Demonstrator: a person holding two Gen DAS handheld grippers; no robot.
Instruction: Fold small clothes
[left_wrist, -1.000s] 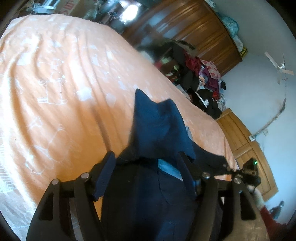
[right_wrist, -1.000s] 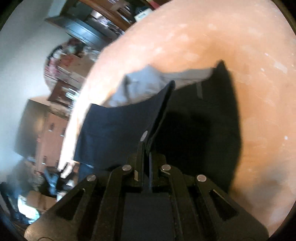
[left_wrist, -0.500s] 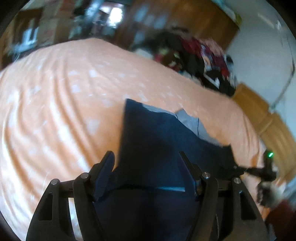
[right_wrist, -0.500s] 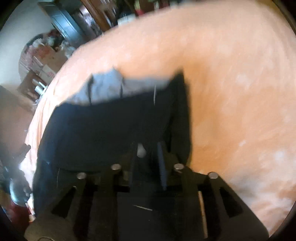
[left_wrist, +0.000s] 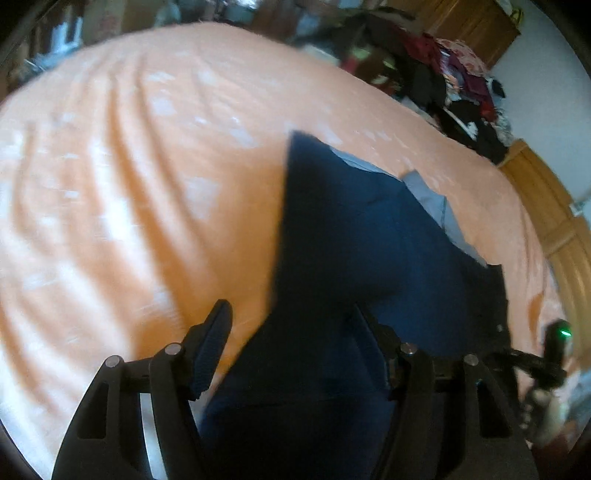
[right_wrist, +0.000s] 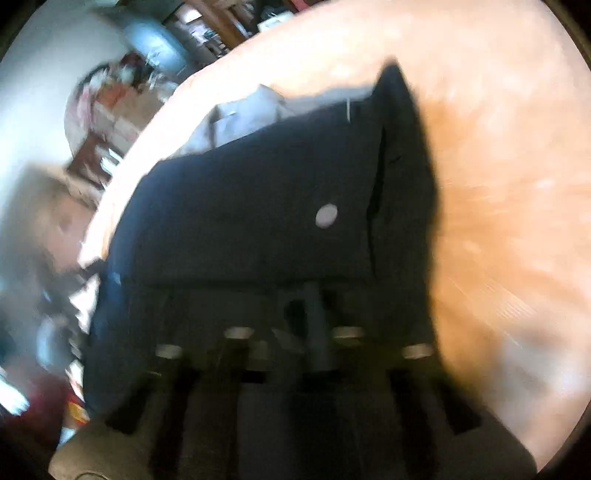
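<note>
Now I see the navy garment (left_wrist: 354, 258) lying on the orange bed (left_wrist: 129, 166); left claw (left_wrist: 291, 332) spread wide, right claw (right_wrist: 299, 306) clenched on its edge; I should lay the fold flat

One navy garment (left_wrist: 354, 236), one orange bedsheet (left_wrist: 129, 184), perhaps one clothes heap (left_wrist: 443, 77), two grippers (left_wrist: 291, 325)

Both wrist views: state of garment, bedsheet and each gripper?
navy garment: folded over on the bed, grey lining showing at its far edge
orange bedsheet: spread, wrinkled
left gripper: jaws wide open, cloth between them
right gripper: blurred, jaws unclear
</note>
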